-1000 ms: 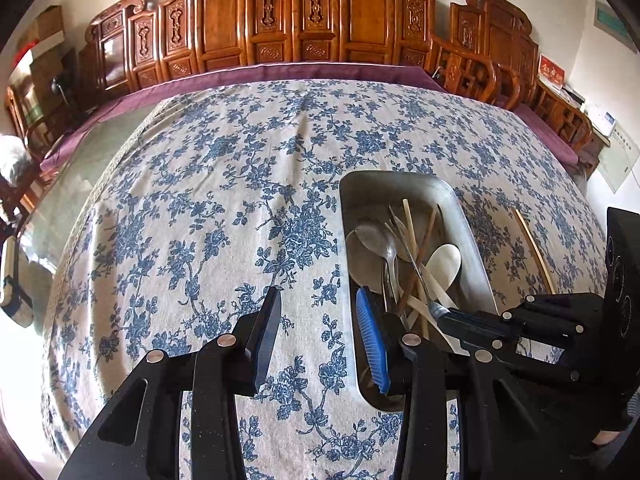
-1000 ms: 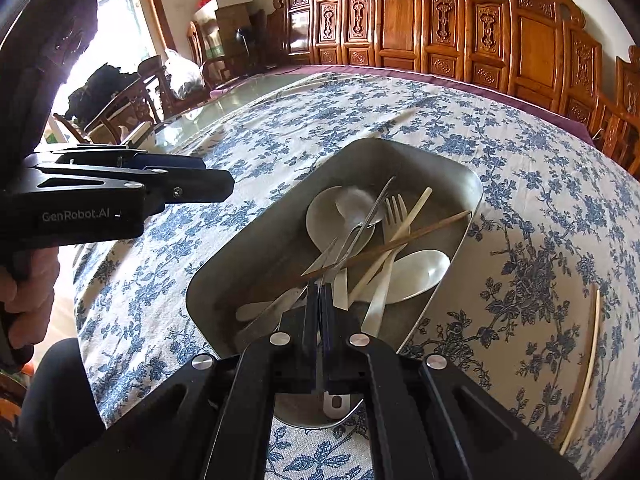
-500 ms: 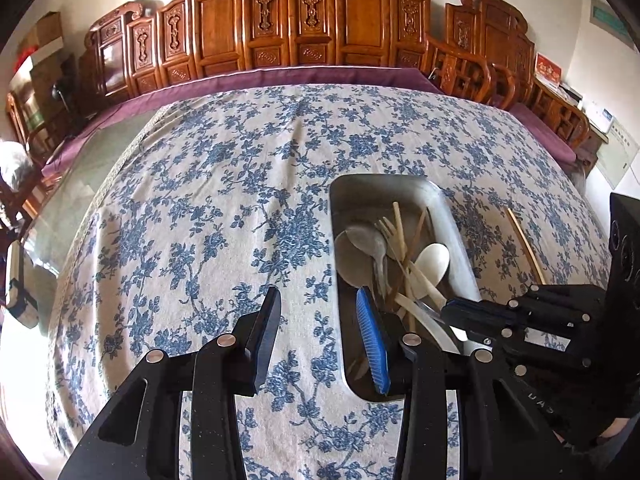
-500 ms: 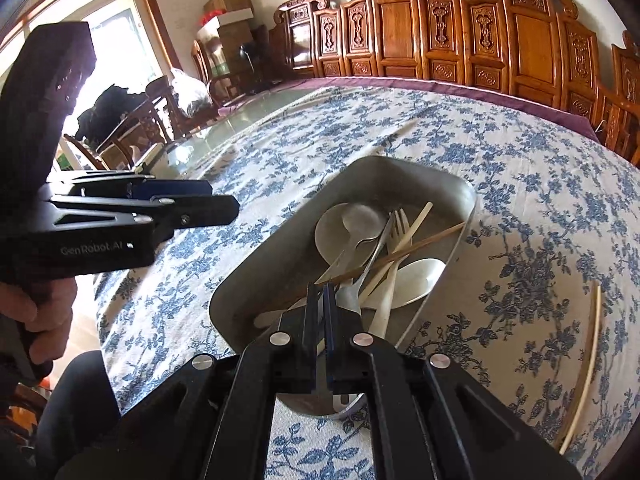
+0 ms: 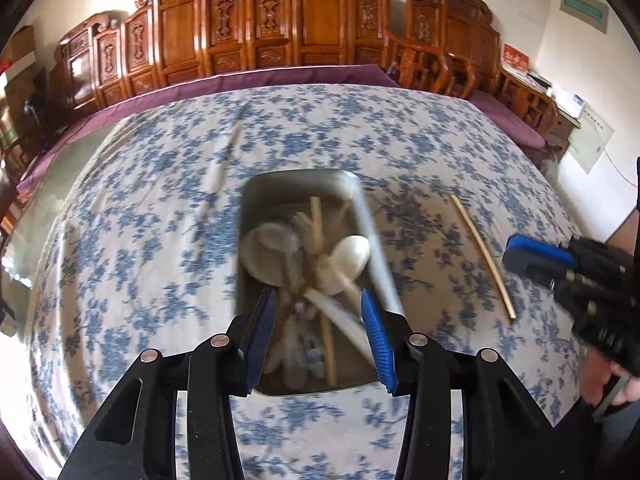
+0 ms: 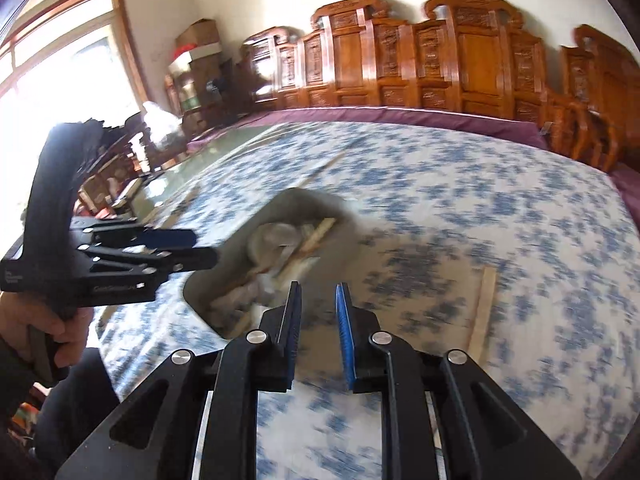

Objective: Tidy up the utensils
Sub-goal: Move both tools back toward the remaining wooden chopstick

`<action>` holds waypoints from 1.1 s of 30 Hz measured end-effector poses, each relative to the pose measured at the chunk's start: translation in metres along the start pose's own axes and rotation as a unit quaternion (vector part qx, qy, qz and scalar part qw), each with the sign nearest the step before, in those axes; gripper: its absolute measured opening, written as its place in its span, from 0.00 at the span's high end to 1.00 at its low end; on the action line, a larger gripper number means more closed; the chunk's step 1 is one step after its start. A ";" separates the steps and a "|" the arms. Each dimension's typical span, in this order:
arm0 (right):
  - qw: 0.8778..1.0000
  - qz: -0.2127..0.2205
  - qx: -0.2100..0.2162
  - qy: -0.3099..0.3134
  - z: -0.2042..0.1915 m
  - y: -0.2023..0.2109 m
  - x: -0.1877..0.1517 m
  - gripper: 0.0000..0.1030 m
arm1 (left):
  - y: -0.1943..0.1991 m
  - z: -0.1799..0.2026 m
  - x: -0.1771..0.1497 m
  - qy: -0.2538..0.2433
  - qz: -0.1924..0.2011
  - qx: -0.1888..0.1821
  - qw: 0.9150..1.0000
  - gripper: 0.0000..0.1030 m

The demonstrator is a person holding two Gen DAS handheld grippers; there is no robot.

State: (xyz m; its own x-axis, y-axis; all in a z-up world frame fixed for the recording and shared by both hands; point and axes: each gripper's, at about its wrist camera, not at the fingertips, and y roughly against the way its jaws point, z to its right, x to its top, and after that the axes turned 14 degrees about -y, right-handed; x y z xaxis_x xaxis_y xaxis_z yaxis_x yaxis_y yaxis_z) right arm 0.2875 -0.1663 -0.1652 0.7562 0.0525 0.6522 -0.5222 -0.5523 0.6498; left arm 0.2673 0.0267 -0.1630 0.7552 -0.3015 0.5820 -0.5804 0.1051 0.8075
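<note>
Pale spoons and wooden chopsticks lie jumbled in a grey metal tray, left tool and right tool both parted, empty.

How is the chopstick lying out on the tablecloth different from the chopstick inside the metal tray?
The chopstick on the tablecloth lies alone, right of the metal tray, touching no other utensil; the chopstick in the tray is piled among spoons. The outside one lies flat and fully visible; the tray one is partly covered by the pile and blurred. The outside one runs diagonally in the left wrist view; the tray one runs nearly straight away. Both are thin, pale wooden sticks.
</note>
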 end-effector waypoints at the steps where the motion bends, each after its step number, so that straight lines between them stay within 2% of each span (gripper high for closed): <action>1: 1.000 0.005 -0.010 -0.005 0.010 0.007 0.001 0.81 | -0.001 0.005 0.002 -0.002 0.000 -0.003 1.000 0.59; 2: 1.000 0.008 -0.024 -0.008 0.020 0.014 0.000 0.81 | -0.002 0.010 0.004 -0.005 0.001 -0.007 1.000 0.58; 5: 0.998 0.011 -0.064 -0.016 0.050 0.028 -0.003 0.81 | -0.005 0.029 0.011 -0.017 0.008 -0.021 1.000 0.47; 7: 0.996 0.006 -0.084 -0.021 0.069 0.029 -0.009 0.81 | -0.008 0.041 0.017 -0.025 0.010 -0.028 0.999 0.47; 11: 0.993 -0.020 -0.108 -0.046 0.101 0.010 -0.016 0.81 | -0.018 0.064 0.027 -0.035 0.010 -0.041 0.999 0.45; 14: 0.991 -0.040 -0.118 -0.050 0.113 -0.006 -0.022 0.81 | -0.025 0.078 0.032 -0.042 0.010 -0.044 0.998 0.37; 20: 0.988 -0.067 -0.127 -0.048 0.118 -0.035 -0.026 0.81 | -0.038 0.098 0.034 -0.052 0.004 -0.049 0.997 0.36; 28: 0.987 -0.086 -0.127 -0.044 0.114 -0.054 -0.027 0.81 | -0.047 0.102 0.031 -0.050 -0.006 -0.048 0.998 0.35; 33: 0.984 -0.086 -0.154 -0.018 0.107 -0.060 -0.028 0.83 | -0.047 0.103 0.030 -0.051 -0.008 -0.047 0.998 0.36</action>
State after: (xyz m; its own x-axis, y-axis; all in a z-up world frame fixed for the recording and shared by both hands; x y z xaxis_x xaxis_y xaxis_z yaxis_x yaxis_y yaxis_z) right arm 0.3398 -0.2240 -0.2643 0.8547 0.0909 0.5110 -0.4754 -0.2583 0.8410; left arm 0.2857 -0.0851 -0.1936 0.7265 -0.3975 0.5605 -0.5344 0.1860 0.8245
